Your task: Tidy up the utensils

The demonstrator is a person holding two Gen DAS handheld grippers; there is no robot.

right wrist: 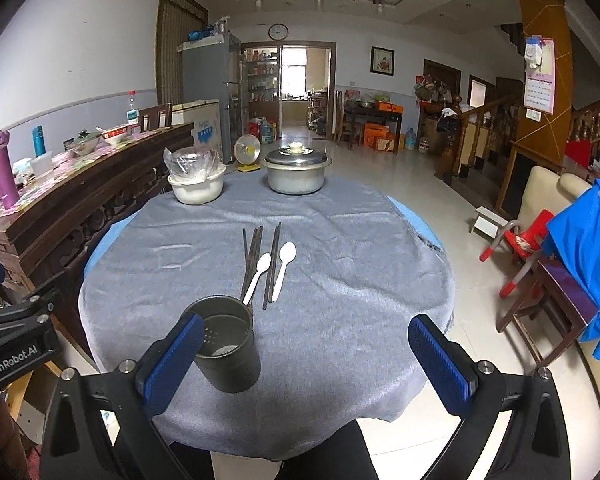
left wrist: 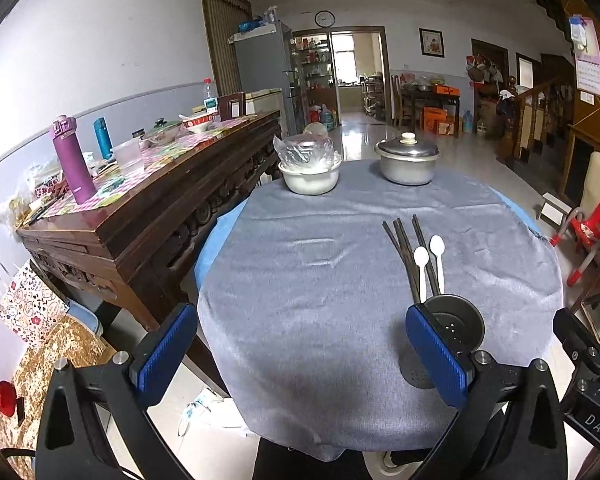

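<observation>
Your left gripper [left wrist: 300,352] and right gripper [right wrist: 306,360] hang spread wide over the table's [right wrist: 360,240] near edge, holding nothing. Just beyond them stands one dark holder [right wrist: 226,350], apparently empty, so nothing is sorted yet. Past it, mid-table, lie two white spoons [right wrist: 284,270] among the chopsticks [right wrist: 254,258], about five as far as you can count. At the far edge sit one bowl [right wrist: 196,188] and one lidded pot [right wrist: 296,174].

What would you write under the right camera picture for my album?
Open right gripper above a gray table, near a dark cup, chopsticks and two white spoons.
</observation>
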